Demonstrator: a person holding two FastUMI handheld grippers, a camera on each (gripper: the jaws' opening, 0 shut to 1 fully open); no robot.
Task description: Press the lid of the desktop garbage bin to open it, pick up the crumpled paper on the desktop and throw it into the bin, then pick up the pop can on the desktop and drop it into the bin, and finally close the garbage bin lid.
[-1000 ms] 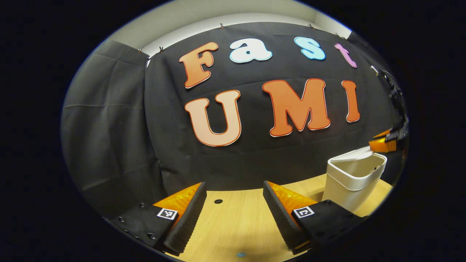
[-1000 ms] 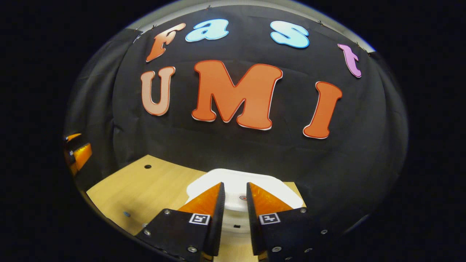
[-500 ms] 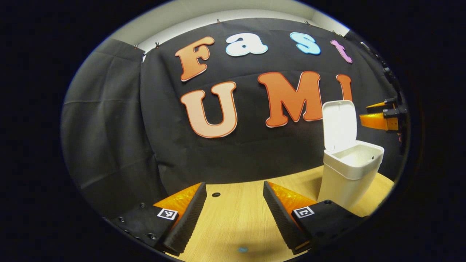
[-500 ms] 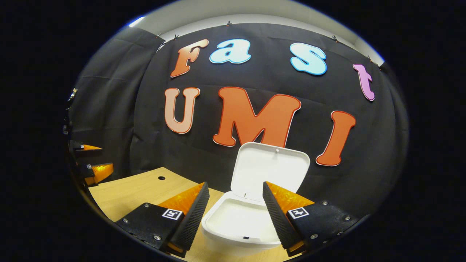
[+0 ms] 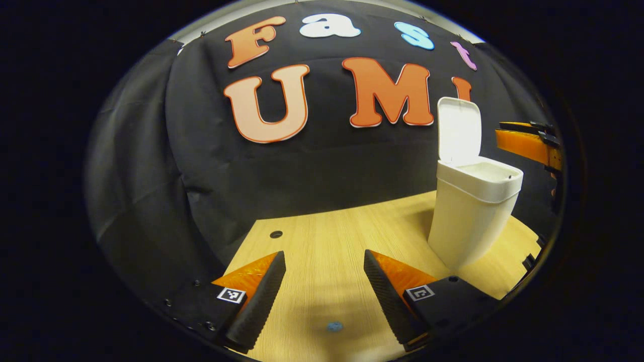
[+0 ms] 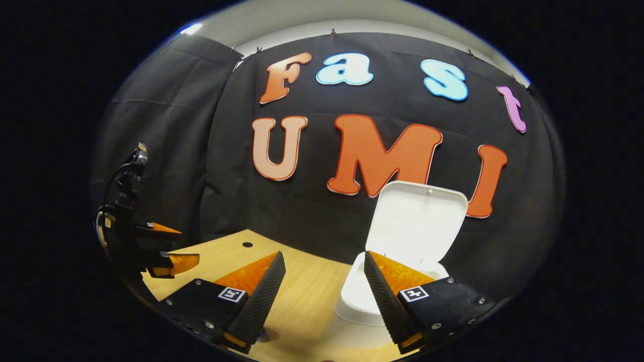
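The white garbage bin [image 5: 473, 221] stands on the wooden desk [image 5: 327, 241] at the right of the left gripper view, its lid [image 5: 457, 131] swung upright. In the right gripper view the bin [image 6: 359, 296] sits just right of centre, the lid [image 6: 415, 223] raised behind it. My left gripper [image 5: 324, 261] is open over bare desk, well left of the bin. My right gripper [image 6: 324, 261] is open, its right finger in front of the bin's rim. The right gripper [image 5: 526, 143] also appears beyond the bin in the left gripper view, and the left gripper [image 6: 163, 246] at the far left of the right gripper view.
A round hole [image 5: 275, 234] is cut in the desk near its back left corner, also seen as a hole [image 6: 247, 244] in the right gripper view. A small blue mark [image 5: 334, 327] lies on the desk between my left fingers. Black cloth walls close the back and sides.
The bin's lid went from shut under my right gripper to fully upright. My right gripper opened and drew back to the left. My left gripper tilted down toward the desk.
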